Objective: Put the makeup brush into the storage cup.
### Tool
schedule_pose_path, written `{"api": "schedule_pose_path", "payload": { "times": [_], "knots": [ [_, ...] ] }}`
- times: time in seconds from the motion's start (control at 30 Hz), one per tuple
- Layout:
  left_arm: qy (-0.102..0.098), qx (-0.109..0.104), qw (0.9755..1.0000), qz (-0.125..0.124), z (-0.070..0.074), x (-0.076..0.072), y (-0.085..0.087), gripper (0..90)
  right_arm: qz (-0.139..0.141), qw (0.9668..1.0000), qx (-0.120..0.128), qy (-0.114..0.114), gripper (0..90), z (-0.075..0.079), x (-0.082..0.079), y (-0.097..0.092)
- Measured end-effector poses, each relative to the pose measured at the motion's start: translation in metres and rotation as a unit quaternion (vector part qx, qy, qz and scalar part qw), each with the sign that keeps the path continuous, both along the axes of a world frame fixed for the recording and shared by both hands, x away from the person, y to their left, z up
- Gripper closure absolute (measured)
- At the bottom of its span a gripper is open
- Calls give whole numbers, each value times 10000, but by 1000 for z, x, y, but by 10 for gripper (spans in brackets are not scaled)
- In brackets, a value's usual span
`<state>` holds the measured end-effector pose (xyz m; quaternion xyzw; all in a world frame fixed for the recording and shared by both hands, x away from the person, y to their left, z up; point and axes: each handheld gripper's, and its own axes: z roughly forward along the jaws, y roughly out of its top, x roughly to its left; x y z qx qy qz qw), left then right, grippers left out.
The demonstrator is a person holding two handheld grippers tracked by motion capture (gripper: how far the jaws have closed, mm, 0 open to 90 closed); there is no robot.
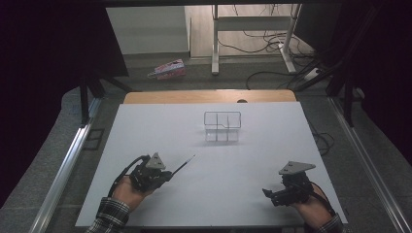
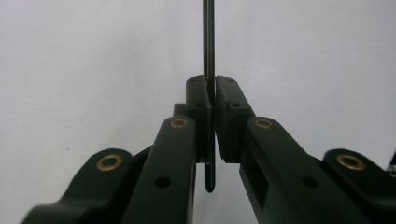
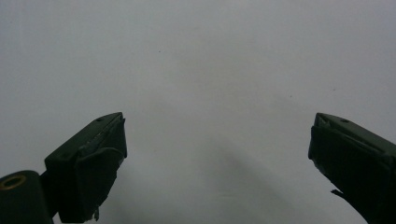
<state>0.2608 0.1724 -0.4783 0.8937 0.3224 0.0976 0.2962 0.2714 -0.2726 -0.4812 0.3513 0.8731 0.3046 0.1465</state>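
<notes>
- On the white table (image 1: 145,126), near its front left corner, the left gripper (image 1: 167,174) is clamped on a thin black rod (image 1: 185,164), probably a pen or stylus, hard to tell.
- Left gripper view: the pads squeeze the rod (image 2: 208,42) between them; a short rounded end hangs out below the pads, the long part runs forward past the tips. Gripped near one end, so most of its length is free to lead.
- Rod points up-right toward the middle of the table, its tip above or just on the surface, cannot tell which.
- Clear wire-edged organiser (image 1: 222,127) with compartments stands upright at the table's centre-back, well apart from both grippers. Its open top faces up, so the rod likely goes in there; judging by the aim, the carry is in hand and the drop is not yet done.
- Right gripper (image 1: 268,194) rests at the front right, jaws spread wide with nothing between them; the right gripper view has bare table between the pads (image 3: 100,158). Looks parked out of the way, free to steady the organiser if needed.
- Risk: thin rod could pivot in the pads if it hits the organiser's rim.
</notes>
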Motion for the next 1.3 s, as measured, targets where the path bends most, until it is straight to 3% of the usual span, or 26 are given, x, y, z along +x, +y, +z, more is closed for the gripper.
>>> {"api": "schedule_pose_path", "payload": {
  "times": [0.2, 0.33, 0.43, 0.6, 0.7, 1.03, 1.3],
  "knots": [
    [-150, -204, 9997, 45, 3, -10, 1, 856, 4, 10000, 24, 2, 37, 0, 0, 0],
    [-115, -473, 9988, 11, 2, -16, 2, 856, 14, 10000, 35, -4, 32, 0, 0, 0],
    [-120, -659, 9978, 35, 2, -20, 3, 856, 16, 10000, 55, 6, 27, 1, 0, -1],
    [-338, -886, 9954, 108, 6, -30, 2, 855, 3, 10000, 93, 23, 15, 1, 0, -1],
    [-368, -1049, 9937, 142, 6, -34, 1, 855, -7, 9999, 102, 15, 0, 1, 0, -1],
    [-340, -1175, 9924, 110, 2, -34, -4, 855, -25, 9996, 272, -27, 0, 2, 1, -3],
    [-324, -1367, 9901, 41, 1, -31, -6, 854, 44, 9976, 685, -3, 0, 6, 1, -2]
  ]
}}
